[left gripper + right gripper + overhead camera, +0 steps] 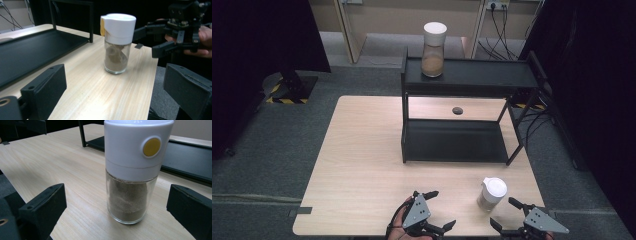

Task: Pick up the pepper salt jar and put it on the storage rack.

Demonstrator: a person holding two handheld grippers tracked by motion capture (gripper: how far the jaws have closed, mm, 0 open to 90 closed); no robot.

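Jaws of your right gripper (pixel 512 216) stand spread, and the upright white-capped glass shaker of brown powder (pixel 132 173) is just ahead between them. Your left gripper (pixel 435 209), also spread, is farther off

The bottom edge of the high view is cutting off the left gripper (pixel 437 211), the right gripper (pixel 508 215) and the hand (pixel 399 223) holding the left one. In the right gripper view, the top edge is cutting off the small jar's (pixel 135 170) white lid. A small dark spot (pixel 457 110) on the table (pixel 362 165), under the far shelf (pixel 462 75), is too tiny to tell.
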